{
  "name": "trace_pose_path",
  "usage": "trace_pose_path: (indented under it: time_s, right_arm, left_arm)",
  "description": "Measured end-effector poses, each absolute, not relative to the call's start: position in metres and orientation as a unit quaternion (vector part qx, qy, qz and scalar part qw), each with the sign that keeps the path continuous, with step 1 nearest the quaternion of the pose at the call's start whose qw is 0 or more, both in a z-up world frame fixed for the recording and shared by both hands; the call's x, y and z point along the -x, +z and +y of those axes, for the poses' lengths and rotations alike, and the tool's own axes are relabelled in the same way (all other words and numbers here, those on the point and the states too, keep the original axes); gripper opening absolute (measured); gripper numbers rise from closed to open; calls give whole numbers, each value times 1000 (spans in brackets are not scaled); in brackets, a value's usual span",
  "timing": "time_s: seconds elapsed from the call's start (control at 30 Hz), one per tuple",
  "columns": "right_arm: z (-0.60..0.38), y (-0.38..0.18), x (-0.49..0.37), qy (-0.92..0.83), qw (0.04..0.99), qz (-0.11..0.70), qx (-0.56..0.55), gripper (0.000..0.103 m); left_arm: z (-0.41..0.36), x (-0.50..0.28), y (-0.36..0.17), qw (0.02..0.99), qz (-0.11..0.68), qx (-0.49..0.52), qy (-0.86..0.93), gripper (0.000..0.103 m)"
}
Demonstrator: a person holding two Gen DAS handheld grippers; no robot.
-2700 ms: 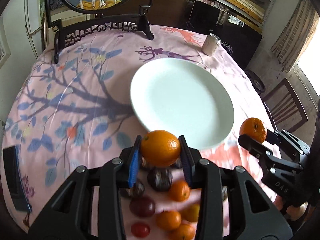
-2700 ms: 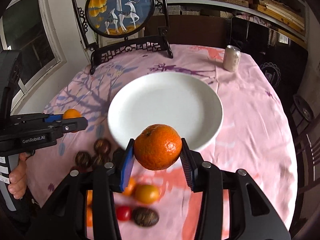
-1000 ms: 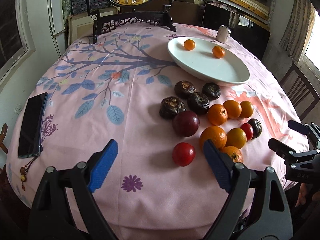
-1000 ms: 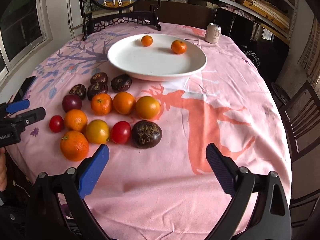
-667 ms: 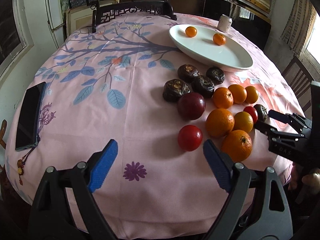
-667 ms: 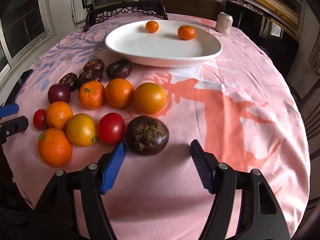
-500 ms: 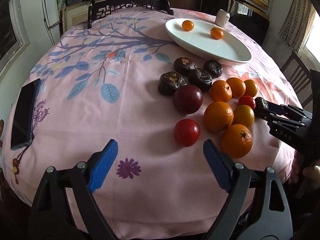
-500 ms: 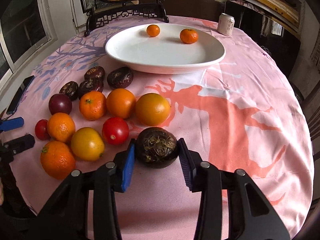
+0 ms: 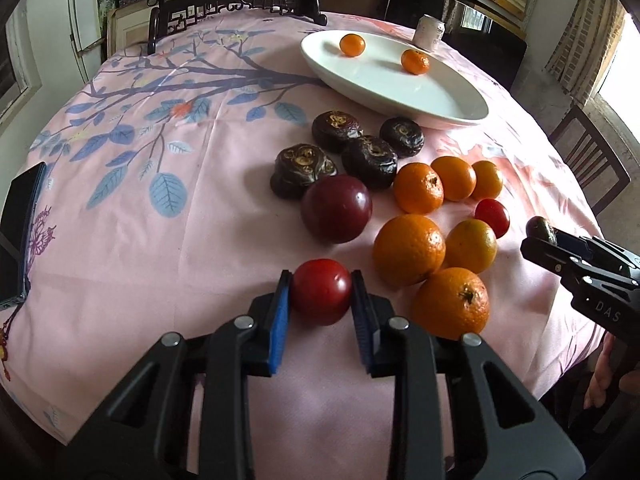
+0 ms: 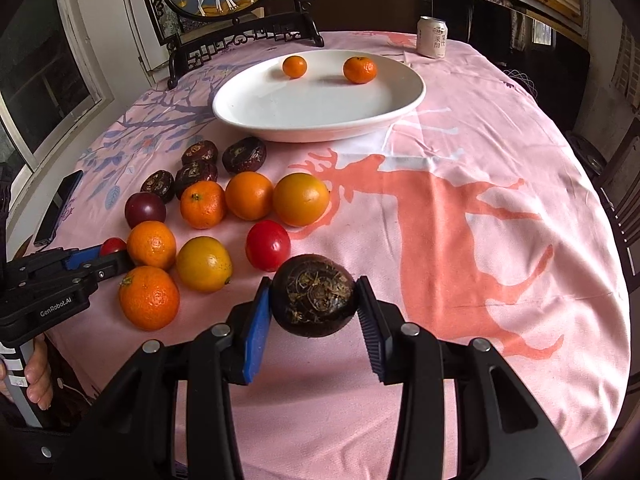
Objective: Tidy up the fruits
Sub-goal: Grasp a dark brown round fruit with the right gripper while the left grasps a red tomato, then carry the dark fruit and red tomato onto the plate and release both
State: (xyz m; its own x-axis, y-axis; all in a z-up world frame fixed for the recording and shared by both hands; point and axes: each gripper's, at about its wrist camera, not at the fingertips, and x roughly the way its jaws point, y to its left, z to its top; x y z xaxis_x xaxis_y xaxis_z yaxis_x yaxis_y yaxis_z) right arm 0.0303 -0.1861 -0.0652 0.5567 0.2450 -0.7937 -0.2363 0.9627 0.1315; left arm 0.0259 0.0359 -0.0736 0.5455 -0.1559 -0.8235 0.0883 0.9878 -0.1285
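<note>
Left gripper clenched on a red fruit; right gripper clenched on a dark fruit. Both fruits sit at the pile's near edge, well short of the plate, which holds two small oranges. Pads grip each at its widest part, likely against rolling.

Pink tablecloth printed with a blue-leafed tree at left and coral deer at right; white plate at upper centre carries two orange tangerines.
</note>
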Motion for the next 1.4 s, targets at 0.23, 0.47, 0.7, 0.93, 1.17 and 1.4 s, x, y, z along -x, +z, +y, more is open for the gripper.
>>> trace_pose_path:
  time_s: [0.23,0.47,0.7,0.93,1.17,1.4]
  right_arm:
    - [-185,-58,-27,145,884,444,-7,42]
    - [-192,-45,-36,139,893,428,-14,42]
    - [-185,-13,-83,167,896,410,17,42]
    - [-153,0,-202,189,892,407,46,42]
    - [-132,-34,-288,175,877,441,79,42]
    - [-127,-44,-310,174,873,446,93,44]
  left_arm:
    - [39,-22,-60,882,464,45,-70,29]
    - [37,-33,-34,887,447,52,-100,29]
    - [24,-100,14,898,425,24,-109,29]
    - [3,-241,17,891,445,25,-84,29]
    - [-4,-326,-25,866,491,59,-75,30]
    - [-10,-346,-33,863,496,55,-74,38]
